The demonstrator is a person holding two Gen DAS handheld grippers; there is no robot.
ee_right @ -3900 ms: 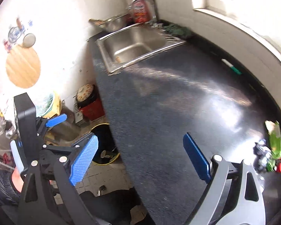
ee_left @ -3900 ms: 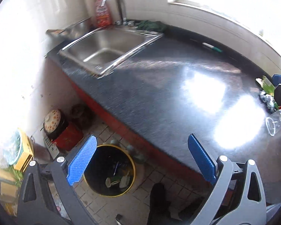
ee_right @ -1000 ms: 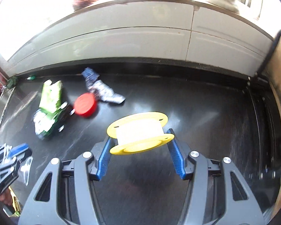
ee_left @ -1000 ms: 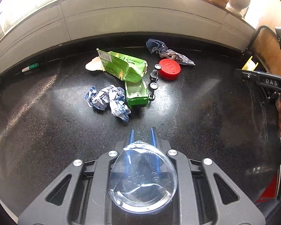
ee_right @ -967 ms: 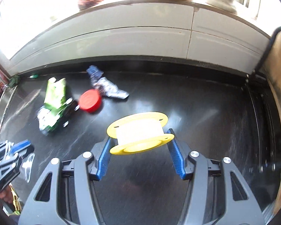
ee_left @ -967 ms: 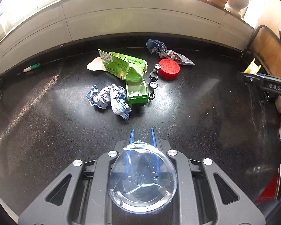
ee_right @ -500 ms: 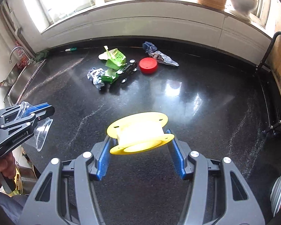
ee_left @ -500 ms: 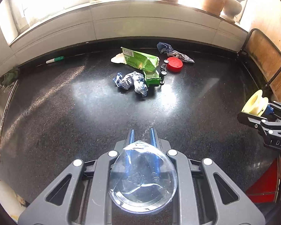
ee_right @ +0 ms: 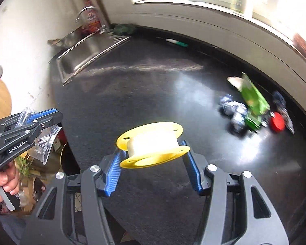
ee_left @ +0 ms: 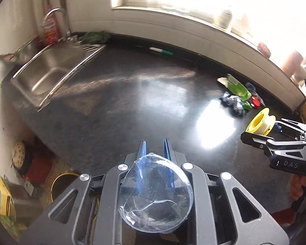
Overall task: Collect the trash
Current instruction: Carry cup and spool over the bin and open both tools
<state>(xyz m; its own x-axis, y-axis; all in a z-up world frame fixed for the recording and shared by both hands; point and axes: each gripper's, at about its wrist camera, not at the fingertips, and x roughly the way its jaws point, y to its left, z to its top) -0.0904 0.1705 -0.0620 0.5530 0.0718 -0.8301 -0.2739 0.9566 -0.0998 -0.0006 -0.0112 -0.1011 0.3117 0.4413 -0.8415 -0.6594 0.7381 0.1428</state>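
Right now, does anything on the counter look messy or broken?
Yes. A heap of litter sits on the dark counter near the window: a torn green carton, crumpled wrappers and a red lid. A marker lies loose by the wall.

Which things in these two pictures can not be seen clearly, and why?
- Trash bin, left wrist view: only part of its yellow rim shows; the counter edge and the left tongs cover the rest.
- Pile of trash, right wrist view: motion blur, so no print is readable.
- Windowsill items, left wrist view: washed out by glare.
- Clear plastic cup, left wrist view: it hides the blue pads behind it.
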